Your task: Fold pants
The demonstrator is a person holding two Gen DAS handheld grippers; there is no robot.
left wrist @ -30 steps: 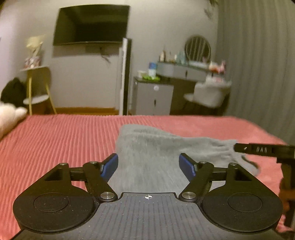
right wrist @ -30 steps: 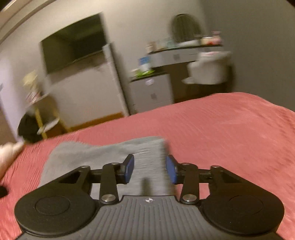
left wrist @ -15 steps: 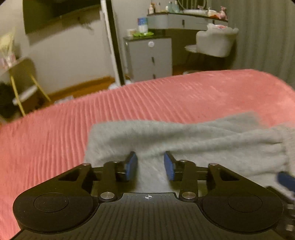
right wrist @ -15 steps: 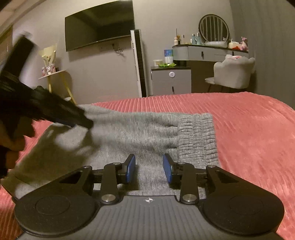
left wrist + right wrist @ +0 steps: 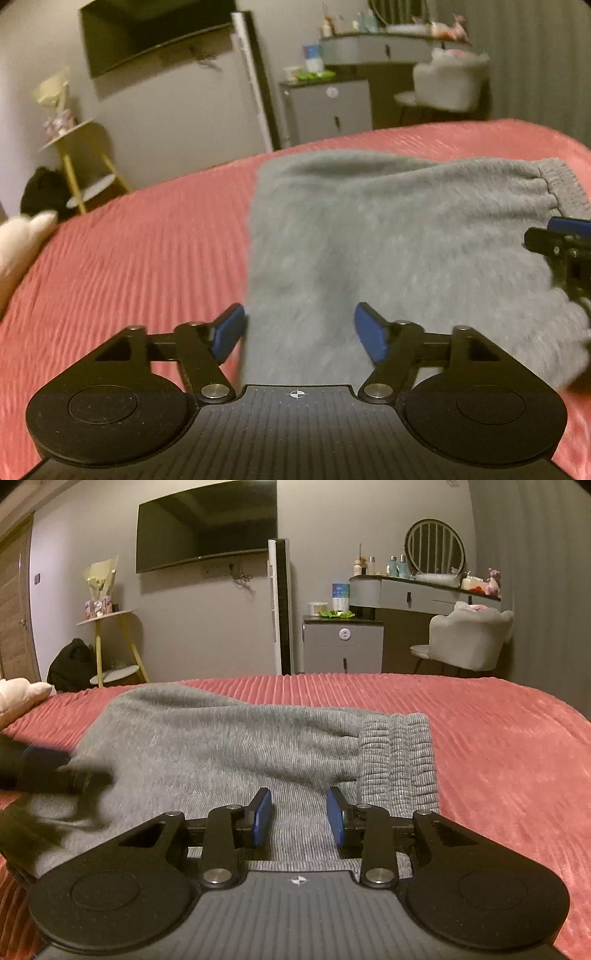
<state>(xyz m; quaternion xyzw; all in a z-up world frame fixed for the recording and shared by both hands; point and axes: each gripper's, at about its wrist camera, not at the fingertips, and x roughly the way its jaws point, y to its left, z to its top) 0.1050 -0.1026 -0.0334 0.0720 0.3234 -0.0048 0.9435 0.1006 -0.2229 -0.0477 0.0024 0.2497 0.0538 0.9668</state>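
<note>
With the grey ribbed-knit pants (image 5: 229, 746) lying folded across the middle of the red ribbed bedspread (image 5: 498, 746), the left hand-held gripper (image 5: 299, 332) is opening, released over the folded edge, while the right hand-held gripper (image 5: 299, 821), half parted and gripping nothing, should probably pinch near the waistband (image 5: 399, 760) squarely.

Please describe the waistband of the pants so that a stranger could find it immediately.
Start at the red bedspread and find the grey pants spread on it. The waistband is their right end, the only part with gathered ribs.
</note>
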